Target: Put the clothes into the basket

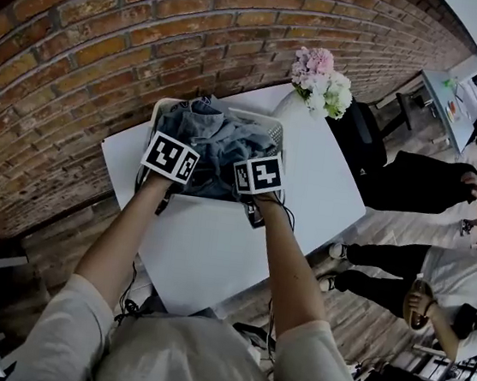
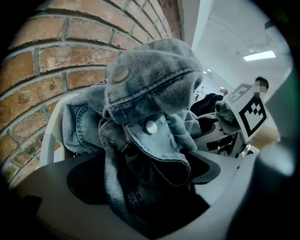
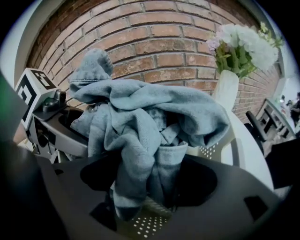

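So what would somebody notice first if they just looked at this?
The crumpled heap of blue denim clothes, piled high in the white basket on the white table beside the brick wall. The left gripper and right gripper, topped with black-and-white marker cubes, reach into it with denim between their open jaws. Behind the basket stand pink and white flowers in a white vase.

Left forearm (image 1: 118, 244) and right forearm (image 1: 285, 269) extend forward, side by side and nearly parallel. Left gripper (image 1: 172, 158) and right gripper (image 1: 257, 176) sit close together at the same height, both pitched steeply downward. Jaws of each gripper stand apart. Denim clothes (image 2: 150, 140) hang loose between each pair, unclamped.
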Demonstrator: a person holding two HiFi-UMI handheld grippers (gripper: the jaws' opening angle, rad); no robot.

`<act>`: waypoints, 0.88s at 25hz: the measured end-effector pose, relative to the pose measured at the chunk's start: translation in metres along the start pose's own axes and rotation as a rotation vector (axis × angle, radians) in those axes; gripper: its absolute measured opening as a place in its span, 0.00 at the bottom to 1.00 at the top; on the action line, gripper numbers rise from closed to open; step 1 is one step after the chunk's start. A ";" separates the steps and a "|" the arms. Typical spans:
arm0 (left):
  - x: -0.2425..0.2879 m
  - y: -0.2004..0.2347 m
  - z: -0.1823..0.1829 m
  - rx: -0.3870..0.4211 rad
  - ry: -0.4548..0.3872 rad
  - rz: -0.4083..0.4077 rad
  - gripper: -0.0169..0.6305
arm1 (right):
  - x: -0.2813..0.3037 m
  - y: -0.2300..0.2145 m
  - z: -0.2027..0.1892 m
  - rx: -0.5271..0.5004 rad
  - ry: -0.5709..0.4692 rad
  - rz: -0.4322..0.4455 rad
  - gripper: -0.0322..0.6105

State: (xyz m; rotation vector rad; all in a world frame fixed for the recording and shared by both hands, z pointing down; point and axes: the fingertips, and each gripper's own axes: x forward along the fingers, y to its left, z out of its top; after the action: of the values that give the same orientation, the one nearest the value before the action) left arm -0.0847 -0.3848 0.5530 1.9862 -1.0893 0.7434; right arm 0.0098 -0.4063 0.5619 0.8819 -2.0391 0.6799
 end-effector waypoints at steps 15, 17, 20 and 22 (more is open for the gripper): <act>-0.052 -0.004 0.033 0.055 -0.236 0.122 0.76 | -0.055 0.001 0.023 0.051 -0.320 -0.022 0.59; -0.055 -0.010 0.032 0.047 -0.273 0.112 0.74 | -0.064 0.005 0.027 0.040 -0.376 -0.032 0.52; -0.063 -0.018 0.029 0.056 -0.322 0.117 0.57 | -0.074 0.010 0.030 0.042 -0.438 -0.024 0.49; -0.069 -0.024 0.030 0.072 -0.358 0.117 0.43 | -0.081 0.017 0.033 0.033 -0.471 -0.008 0.49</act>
State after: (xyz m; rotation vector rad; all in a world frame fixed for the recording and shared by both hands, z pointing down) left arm -0.0922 -0.3694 0.4755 2.1854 -1.4135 0.5013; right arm 0.0175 -0.3913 0.4749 1.1523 -2.4397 0.5364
